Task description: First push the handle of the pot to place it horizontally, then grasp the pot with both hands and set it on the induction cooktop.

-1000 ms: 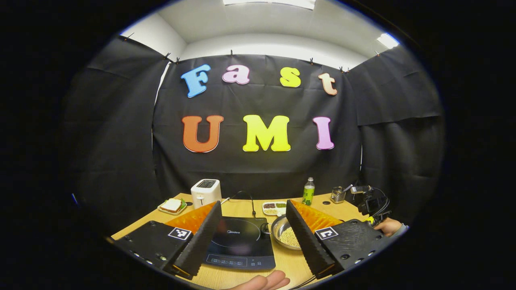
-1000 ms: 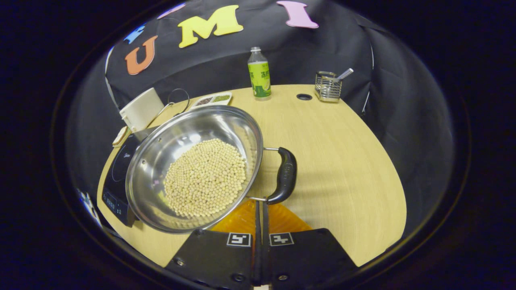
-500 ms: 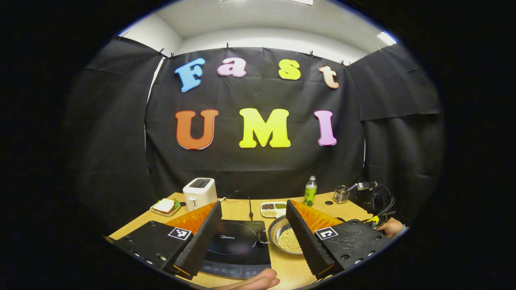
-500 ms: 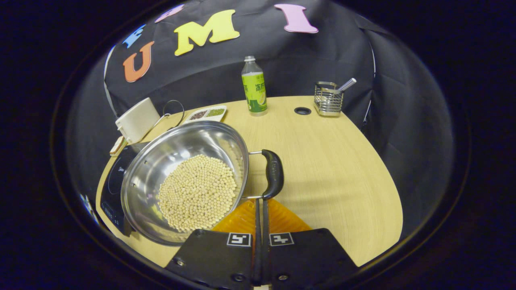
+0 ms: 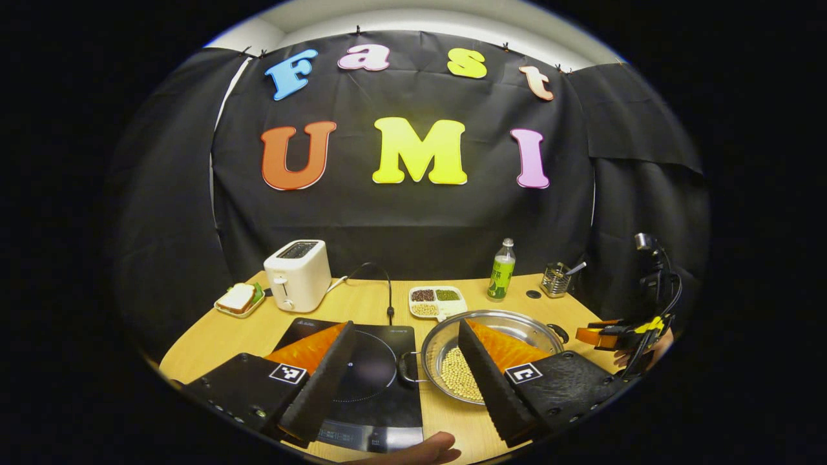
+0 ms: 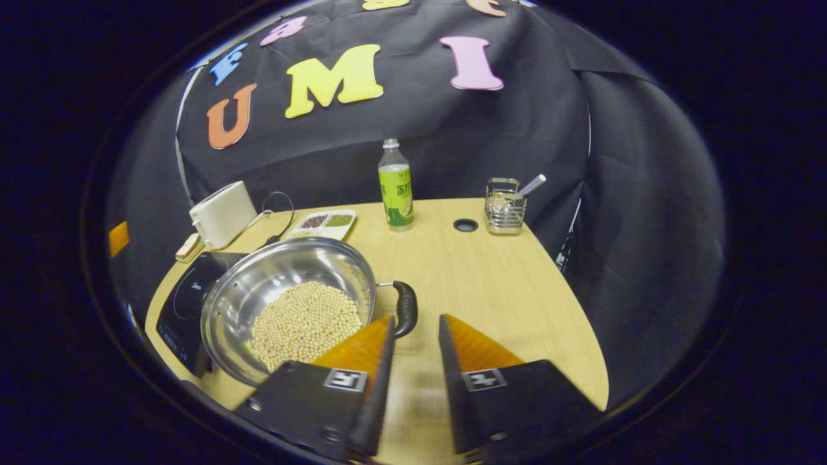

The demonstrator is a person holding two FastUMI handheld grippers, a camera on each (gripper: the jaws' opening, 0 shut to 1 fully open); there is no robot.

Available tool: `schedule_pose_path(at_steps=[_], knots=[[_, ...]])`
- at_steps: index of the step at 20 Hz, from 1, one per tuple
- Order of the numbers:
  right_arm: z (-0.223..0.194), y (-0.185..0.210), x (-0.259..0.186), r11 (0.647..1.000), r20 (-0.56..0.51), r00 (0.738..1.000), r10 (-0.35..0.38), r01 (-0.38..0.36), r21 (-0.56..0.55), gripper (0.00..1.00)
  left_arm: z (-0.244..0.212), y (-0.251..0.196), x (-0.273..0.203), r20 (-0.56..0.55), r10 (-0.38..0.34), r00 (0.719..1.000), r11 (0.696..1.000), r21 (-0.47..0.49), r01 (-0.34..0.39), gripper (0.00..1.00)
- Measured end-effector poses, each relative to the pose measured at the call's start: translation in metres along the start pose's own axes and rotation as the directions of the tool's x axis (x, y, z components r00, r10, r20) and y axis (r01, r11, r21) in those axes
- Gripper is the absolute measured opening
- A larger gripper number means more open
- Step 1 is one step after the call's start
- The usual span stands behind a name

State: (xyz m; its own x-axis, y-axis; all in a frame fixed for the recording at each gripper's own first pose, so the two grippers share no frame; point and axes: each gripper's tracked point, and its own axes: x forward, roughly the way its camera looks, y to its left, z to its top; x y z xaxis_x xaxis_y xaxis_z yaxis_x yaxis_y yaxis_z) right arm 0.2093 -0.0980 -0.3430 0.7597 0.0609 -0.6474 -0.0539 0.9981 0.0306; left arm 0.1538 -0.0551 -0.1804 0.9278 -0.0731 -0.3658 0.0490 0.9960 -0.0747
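Resting on the wooden tabletop point(image 6: 491, 284) beside the black induction cooktop point(image 6: 184, 297), the bean-filled steel pot point(image 6: 284, 290) points its black handle point(image 6: 406, 309) sideways toward the right gripper point(image 6: 413, 329), jaws parted; the left gripper point(image 5: 406, 336) hovers, jaws wide.

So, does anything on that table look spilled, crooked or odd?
Nothing stands out. The beans sit inside the pot, none spilled on the table; the bottle and toaster stand upright.

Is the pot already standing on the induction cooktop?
No, the pot rests on the table beside the induction cooktop.
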Motion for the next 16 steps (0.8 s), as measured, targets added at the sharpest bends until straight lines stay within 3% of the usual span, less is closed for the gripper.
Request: schedule_pose_path(at_steps=[1, 3, 9, 16], knots=[[0.004, -0.003, 0.000, 1.000, 0.007, 1.000, -0.017, 0.017, -0.006, 0.79, -0.007, 0.001, 0.008, -0.021, 0.003, 1.000, 1.000, 0.000, -0.003, 0.96], [0.009, 0.000, -0.004, 1.000, 0.020, 1.000, -0.015, 0.016, -0.021, 1.00, -0.024, 0.003, 0.025, -0.076, 0.016, 0.997, 1.000, -0.003, -0.016, 0.96], [0.005, 0.010, 0.024, 1.000, -0.025, 0.999, 0.024, -0.024, 0.017, 0.97, -0.078, 0.005, 0.064, -0.266, 0.028, 0.964, 0.999, -0.008, -0.031, 0.96], [-0.017, 0.022, 0.062, 0.997, -0.123, 0.991, 0.061, -0.055, 0.054, 0.97, -0.123, -0.004, 0.090, -0.418, -0.027, 0.908, 0.998, -0.063, 0.001, 0.96]])
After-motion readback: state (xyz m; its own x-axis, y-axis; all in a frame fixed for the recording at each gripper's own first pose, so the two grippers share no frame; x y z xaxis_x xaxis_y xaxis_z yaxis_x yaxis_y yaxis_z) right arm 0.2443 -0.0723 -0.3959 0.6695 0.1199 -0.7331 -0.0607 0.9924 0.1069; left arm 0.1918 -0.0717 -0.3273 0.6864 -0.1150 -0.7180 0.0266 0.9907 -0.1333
